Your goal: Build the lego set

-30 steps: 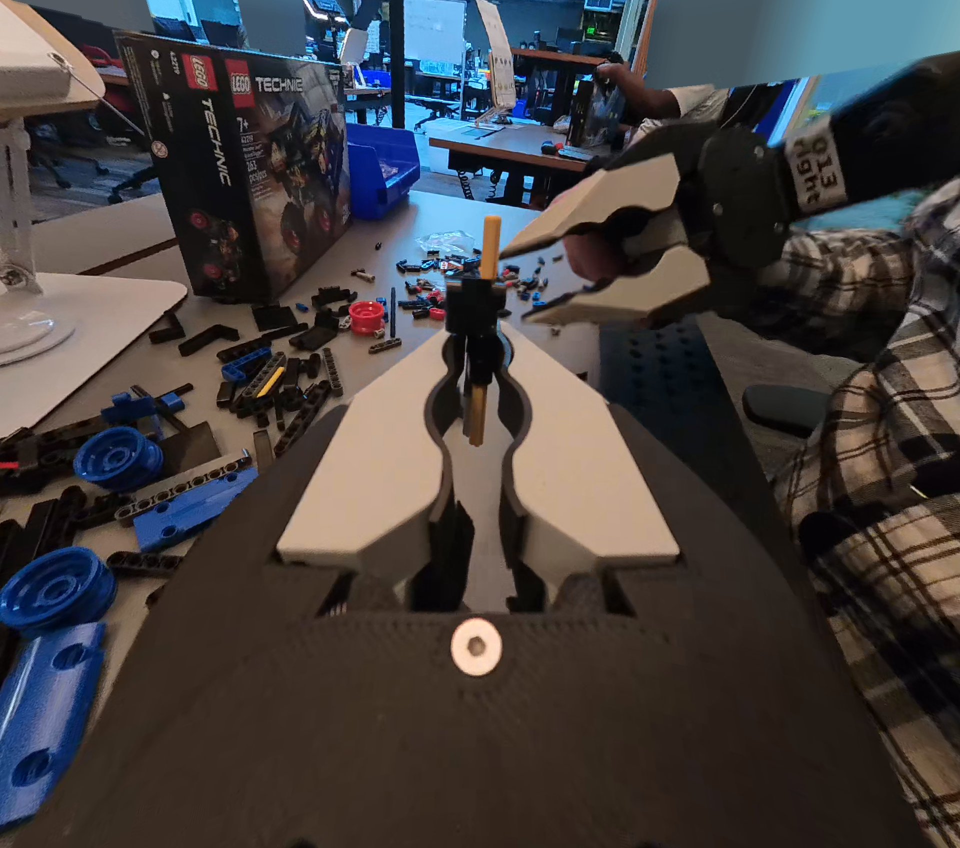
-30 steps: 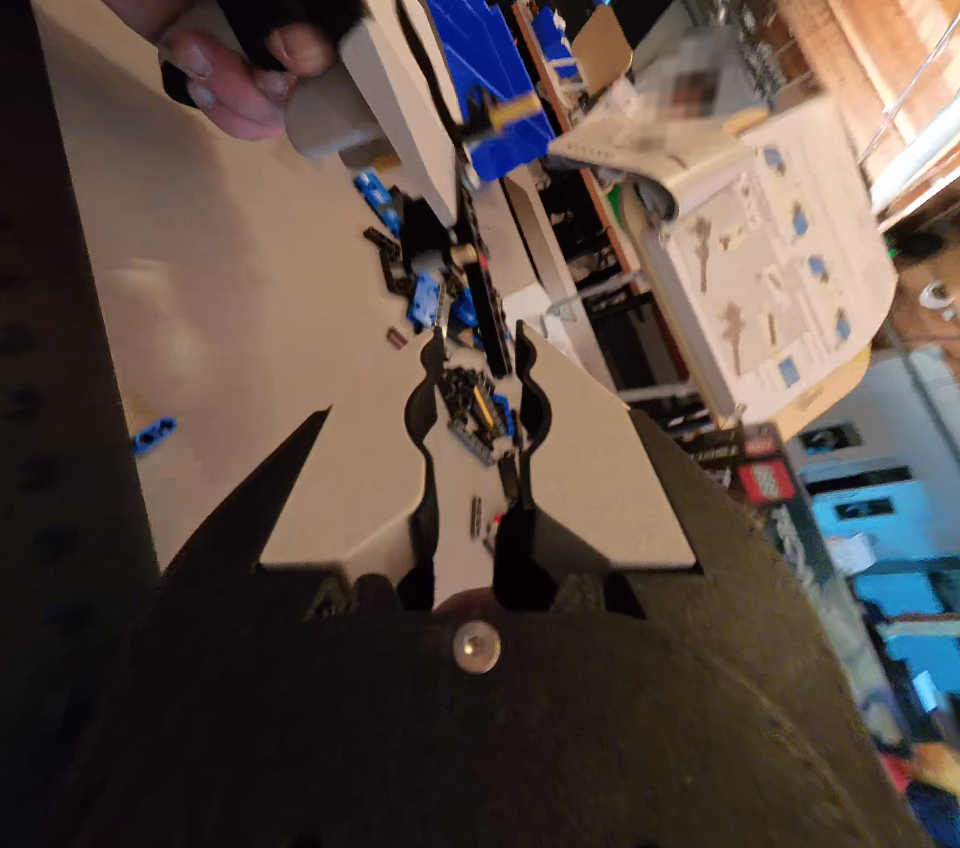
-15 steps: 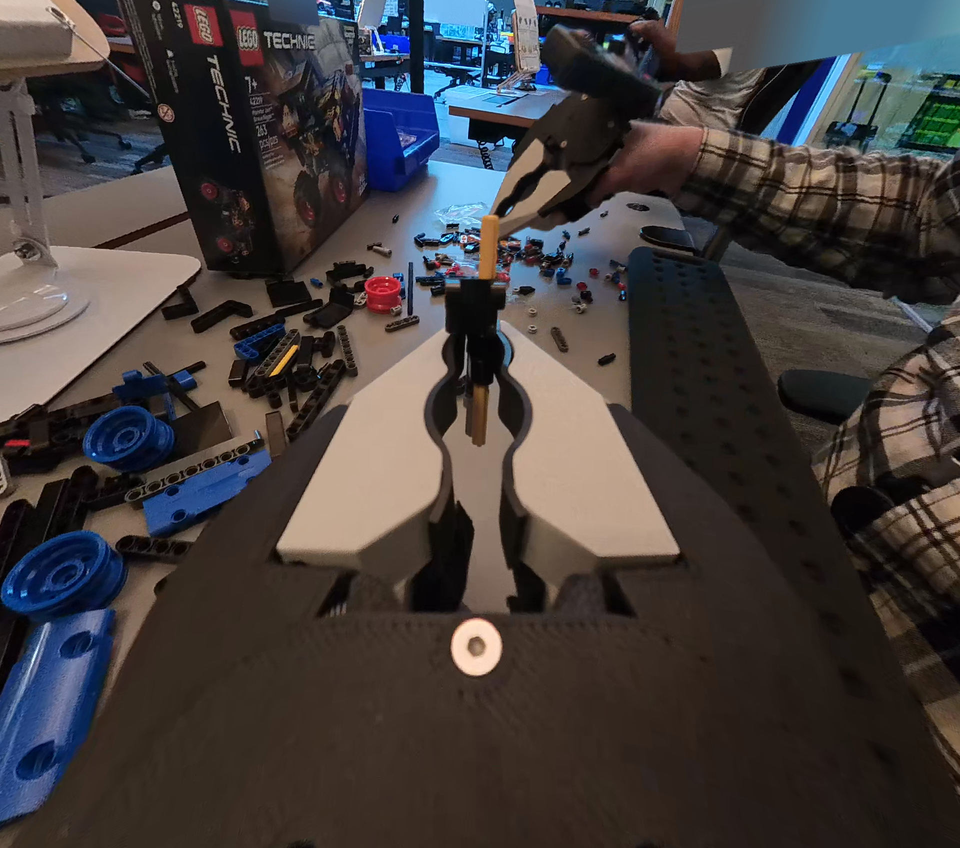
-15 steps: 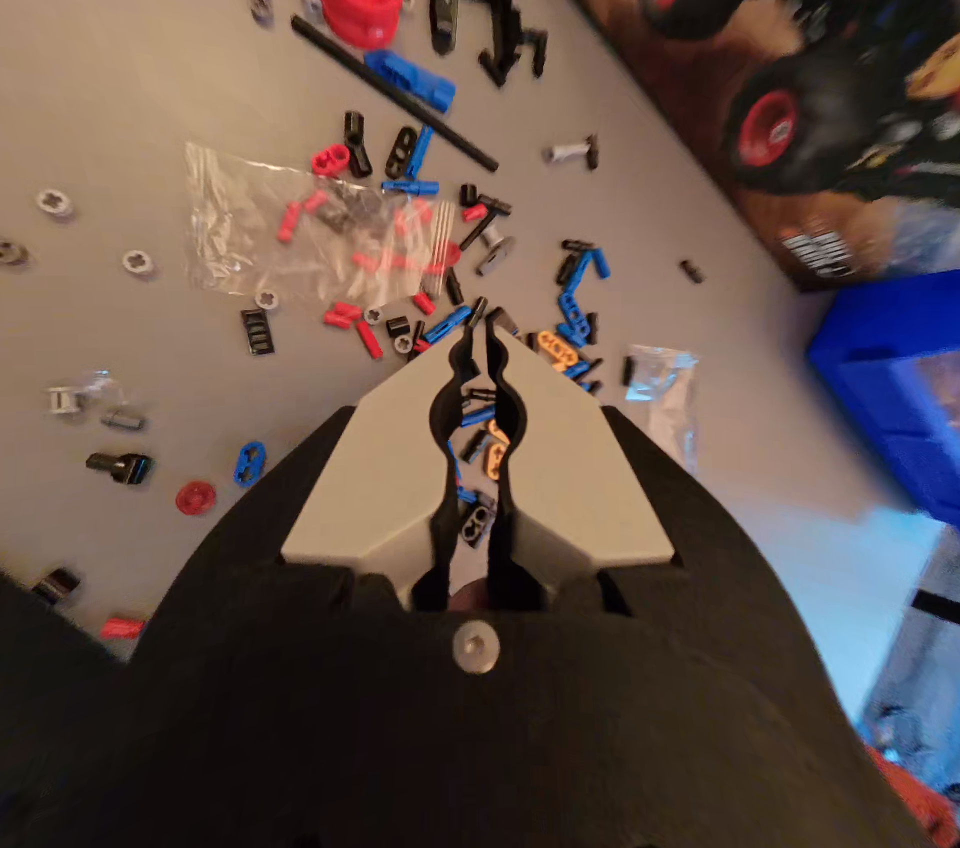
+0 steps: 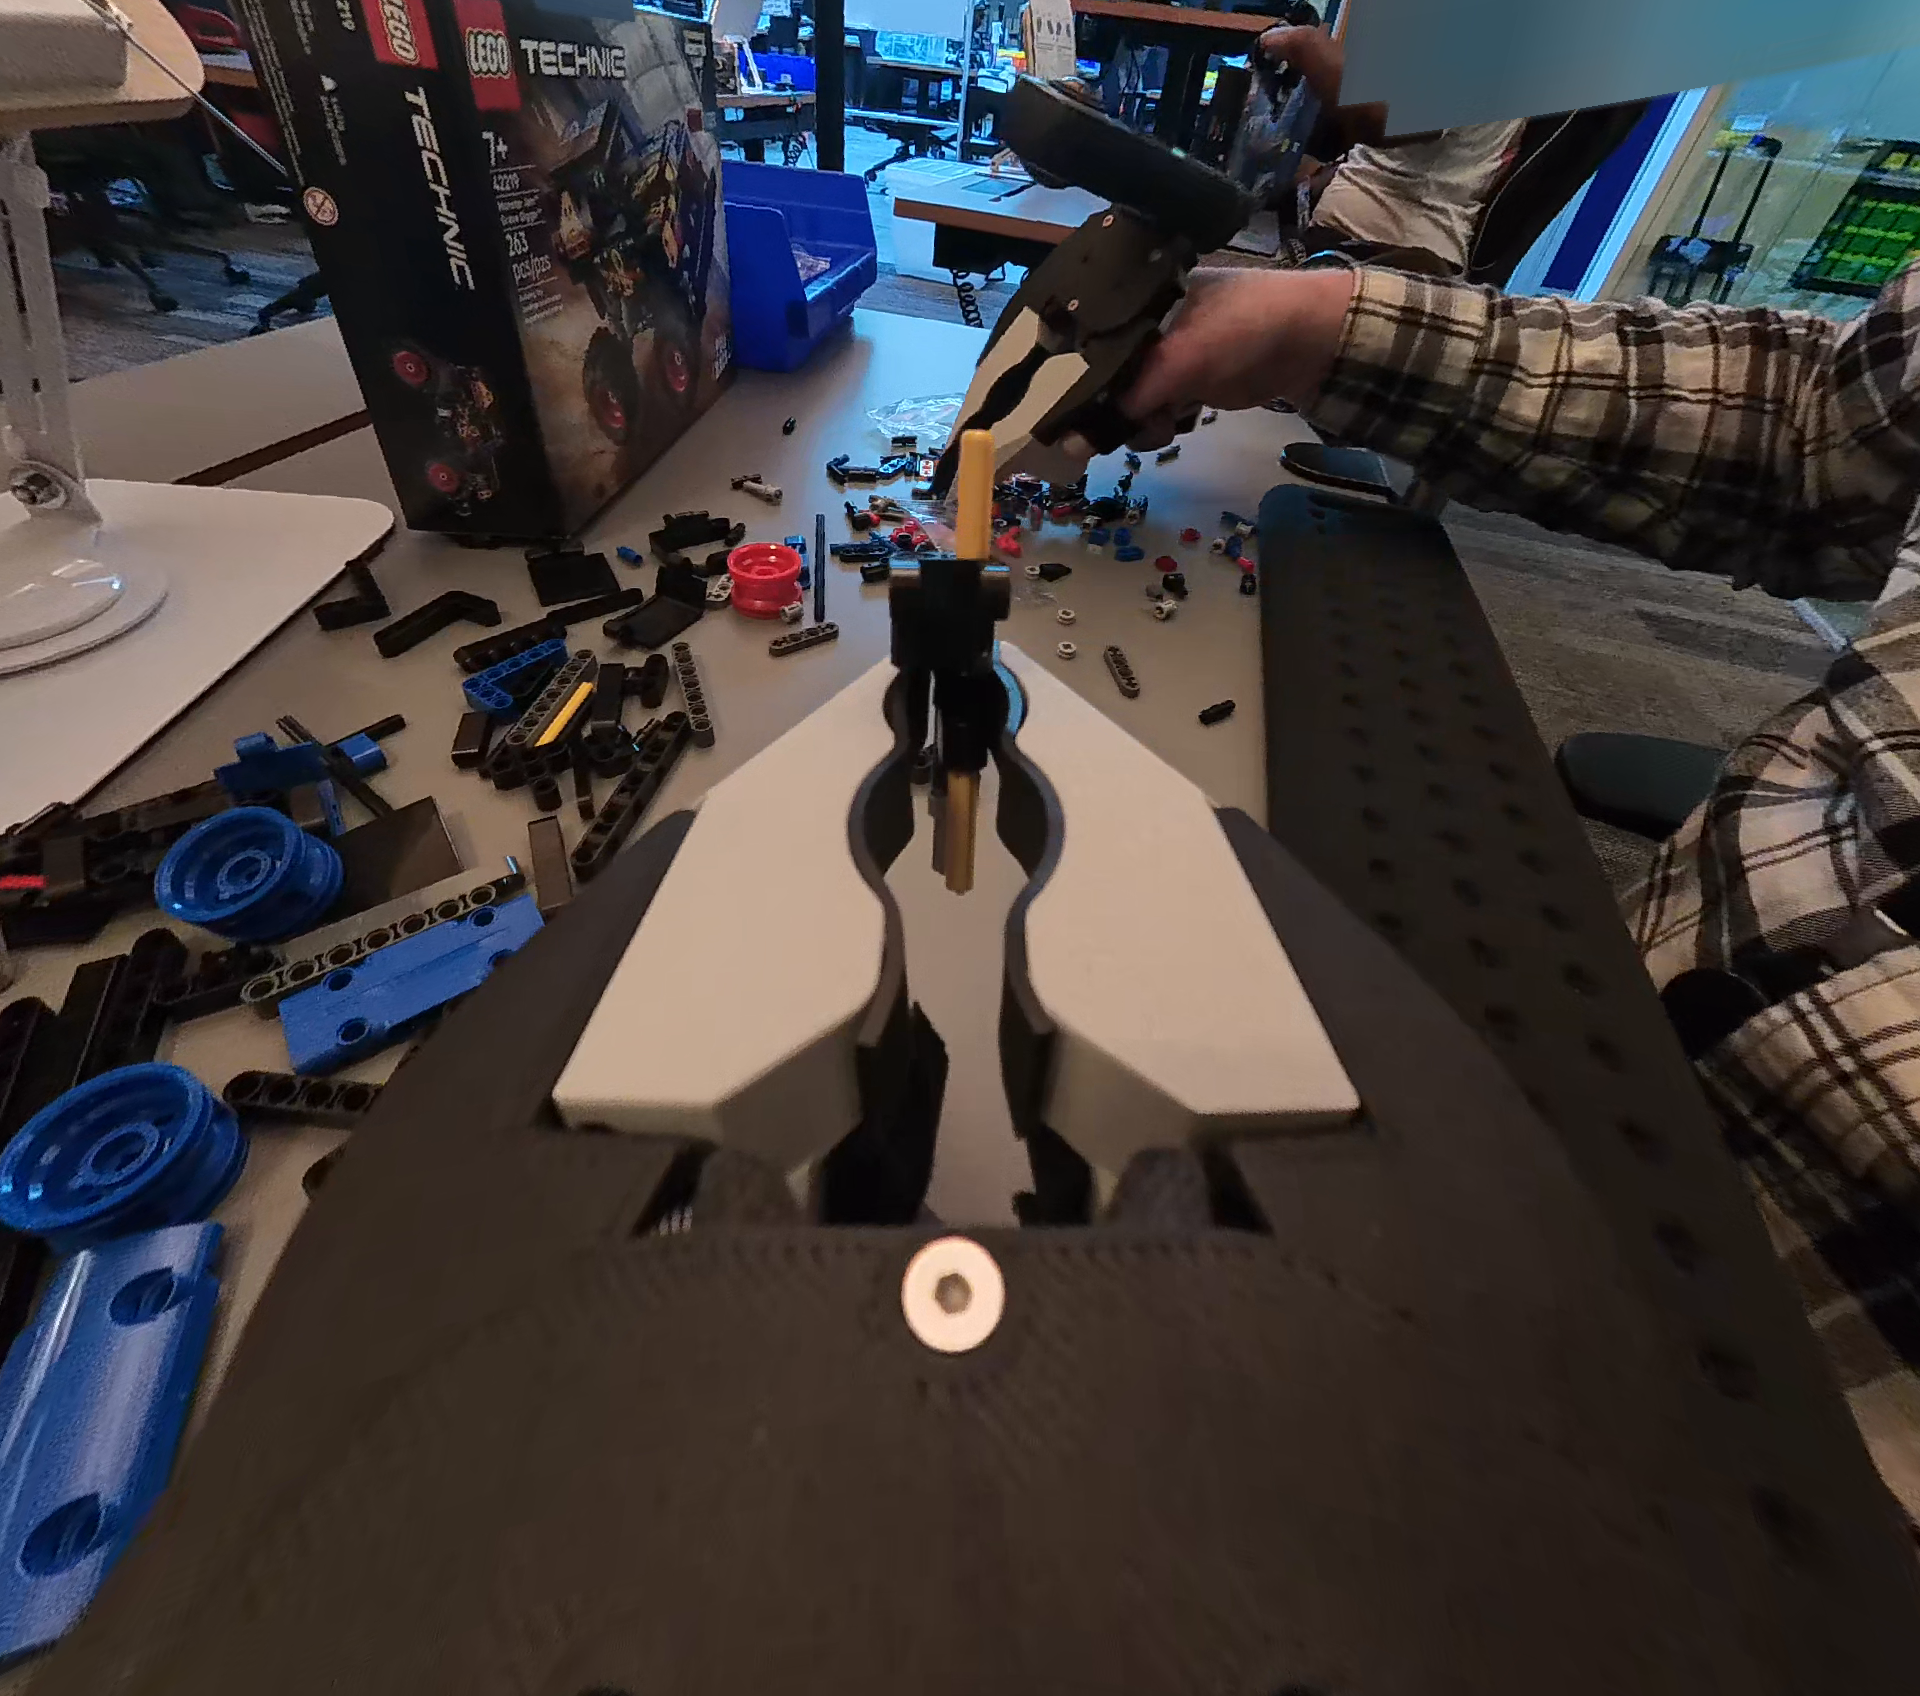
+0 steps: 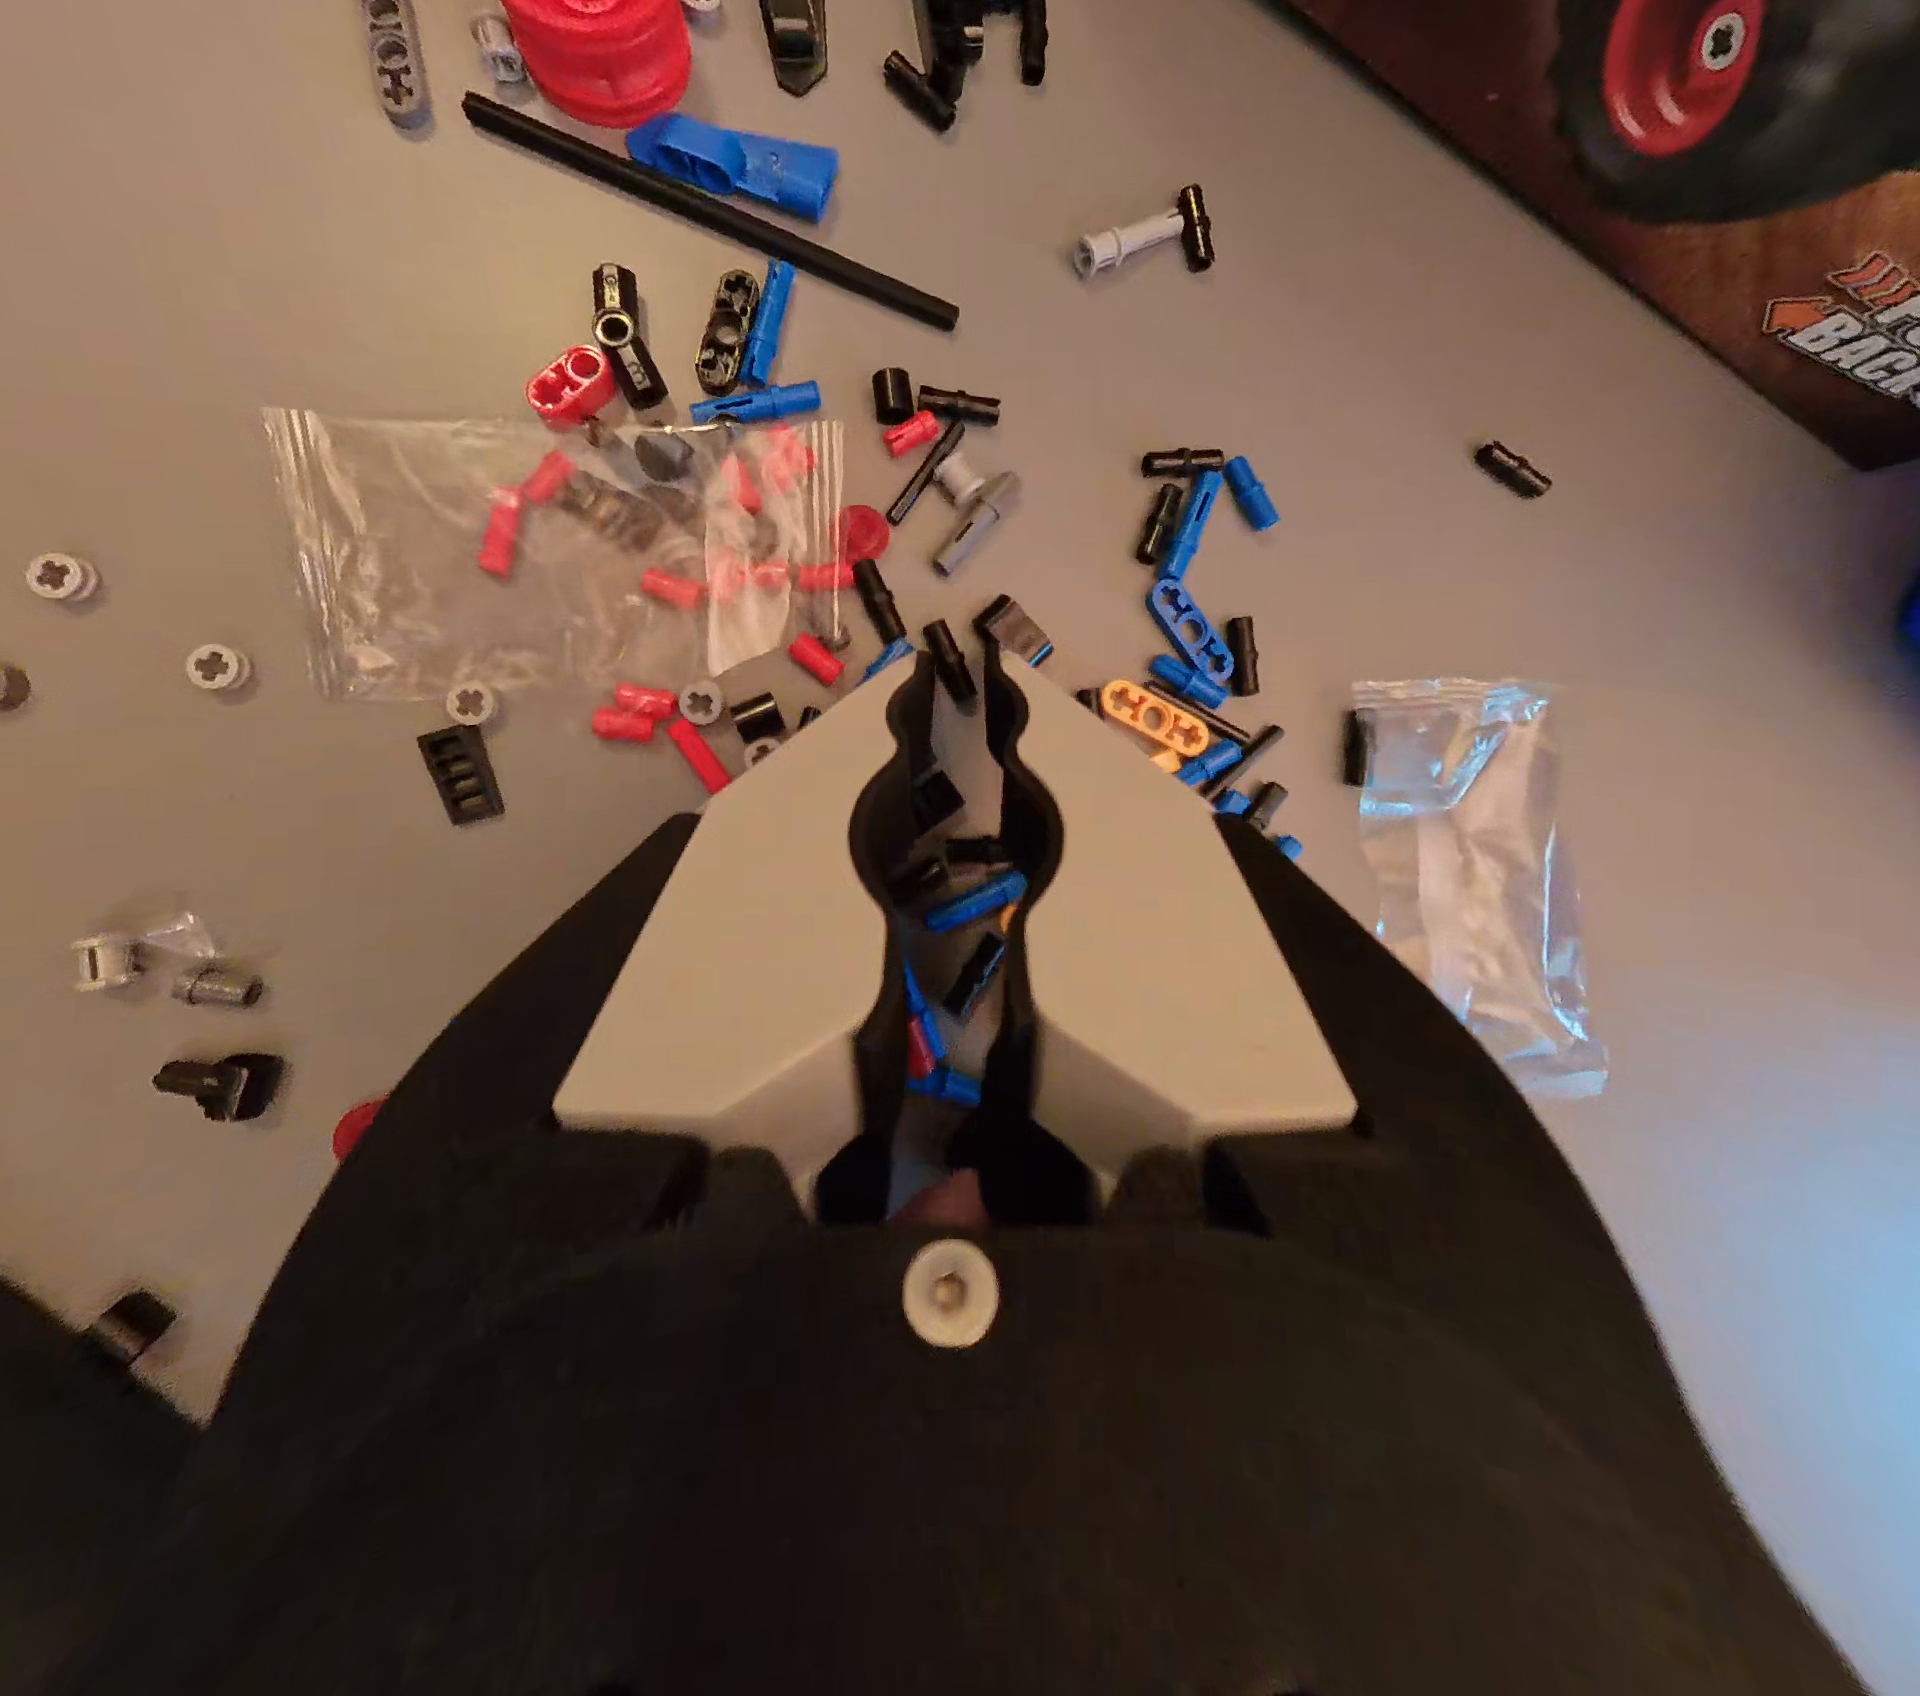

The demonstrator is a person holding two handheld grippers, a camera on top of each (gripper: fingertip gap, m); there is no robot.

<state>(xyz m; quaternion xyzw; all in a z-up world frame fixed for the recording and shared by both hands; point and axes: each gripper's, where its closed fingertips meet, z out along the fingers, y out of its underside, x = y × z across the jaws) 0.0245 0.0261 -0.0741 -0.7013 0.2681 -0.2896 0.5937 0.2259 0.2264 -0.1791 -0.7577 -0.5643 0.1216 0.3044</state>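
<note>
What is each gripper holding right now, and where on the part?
Left gripper clamps the black connector on the yellow axle by its lower end. Right gripper holds nothing, poised around a black pin.

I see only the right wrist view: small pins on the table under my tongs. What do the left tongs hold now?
Observer: The left tongs are shut on a black assembly with a tan axle through it, axle upright.
Operator: Is it close to my tongs?
Observer: No. Your right tongs point down at the small parts farther along the table, beyond the axle.
Operator: What lies outside my view?
Observer: Two blue wheel rims lie on the table's near left side.
</note>
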